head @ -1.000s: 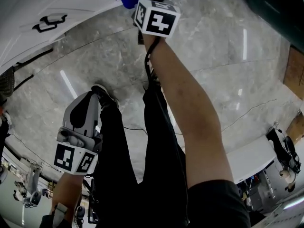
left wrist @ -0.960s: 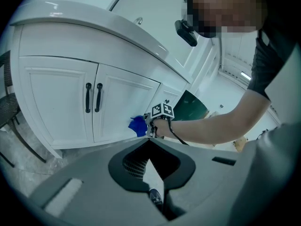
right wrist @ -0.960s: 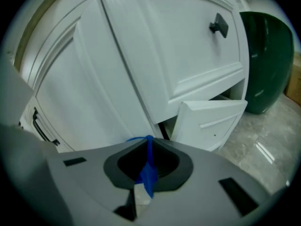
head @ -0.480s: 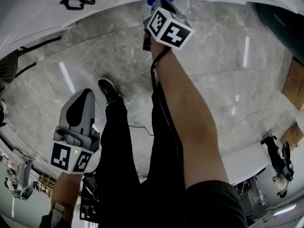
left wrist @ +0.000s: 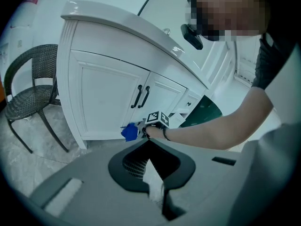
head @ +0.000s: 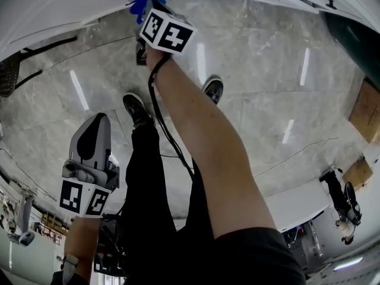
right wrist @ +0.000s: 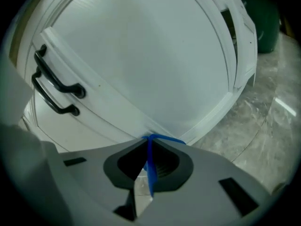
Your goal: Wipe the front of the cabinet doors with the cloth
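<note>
the right tool (right wrist: 148, 140) is clamped shut on a thin fold of blue cloth (right wrist: 150, 159), so the loose end spreads against the white cabinet door (right wrist: 141, 55) near its lower edge, below the black handles (right wrist: 56, 86). the person's arm reaches low and forward to press it there. the left tool (left wrist: 148, 142) hangs back over the floor (head: 255, 70), jaws together on nothing, likely just kept out of the way.

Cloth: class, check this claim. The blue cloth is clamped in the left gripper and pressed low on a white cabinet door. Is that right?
Not quite. The blue cloth is clamped in the right gripper, not the left. The right gripper view shows it between the jaws, pressed low on the white cabinet door. The left gripper is shut on nothing.
</note>
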